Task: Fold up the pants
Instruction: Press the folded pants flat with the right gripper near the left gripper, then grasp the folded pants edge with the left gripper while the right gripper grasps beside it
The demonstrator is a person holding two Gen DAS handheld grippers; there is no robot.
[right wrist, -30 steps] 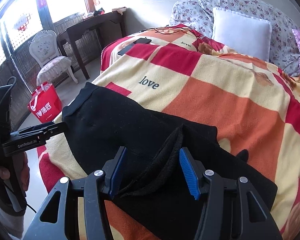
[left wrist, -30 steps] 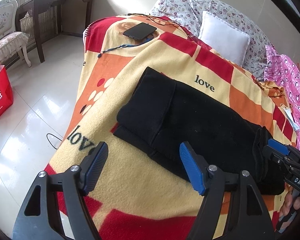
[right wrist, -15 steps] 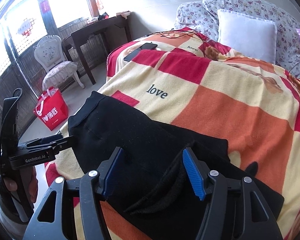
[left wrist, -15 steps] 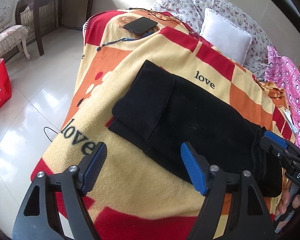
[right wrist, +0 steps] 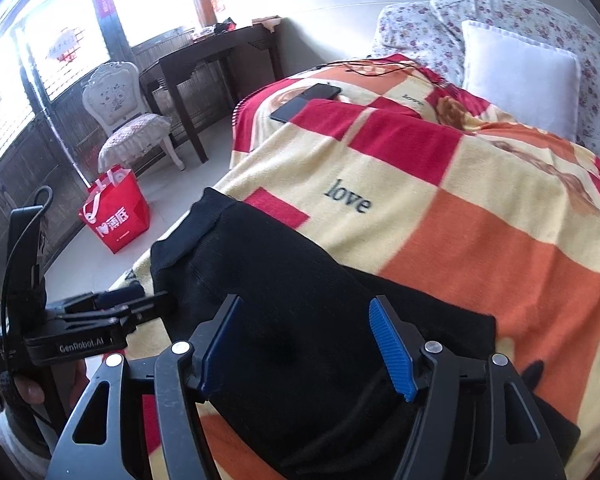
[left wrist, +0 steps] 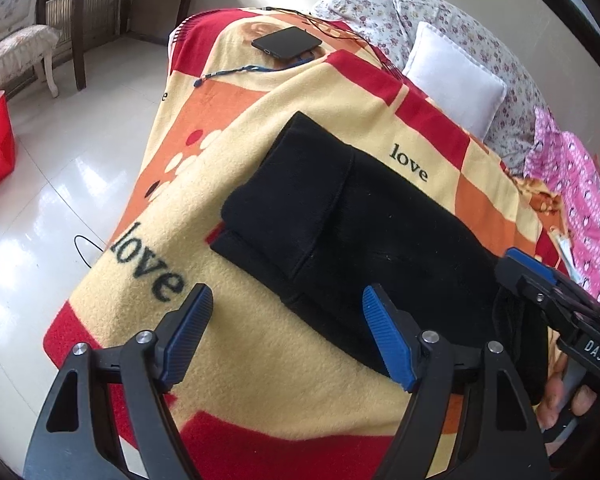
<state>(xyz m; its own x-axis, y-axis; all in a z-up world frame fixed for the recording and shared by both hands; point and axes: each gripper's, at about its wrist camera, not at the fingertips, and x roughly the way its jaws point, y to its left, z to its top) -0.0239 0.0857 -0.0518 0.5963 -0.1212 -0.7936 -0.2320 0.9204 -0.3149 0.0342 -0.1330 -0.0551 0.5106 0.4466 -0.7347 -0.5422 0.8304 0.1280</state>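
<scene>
The black pants (left wrist: 360, 220) lie folded on the patterned blanket (left wrist: 240, 128), with one end doubled over on top. They also show in the right wrist view (right wrist: 300, 300). My left gripper (left wrist: 288, 332) is open and empty, above the blanket at the pants' near edge. My right gripper (right wrist: 306, 348) is open, low over the pants with black cloth between its jaws, not pinched. The right gripper also shows in the left wrist view (left wrist: 540, 280) at the pants' right end. The left gripper shows in the right wrist view (right wrist: 132, 304) at the pants' left edge.
A black phone (left wrist: 286, 42) with a blue lanyard lies at the far end of the bed. A white pillow (left wrist: 456, 76) and pink clothing (left wrist: 580, 200) are to the right. A red bag (right wrist: 116, 216), chair (right wrist: 128, 124) and dark desk (right wrist: 204, 64) stand on the floor to the left.
Both grippers have moved forward over the pants. The raised fold of cloth between my right jaws has flattened down. Both grippers stay open.
</scene>
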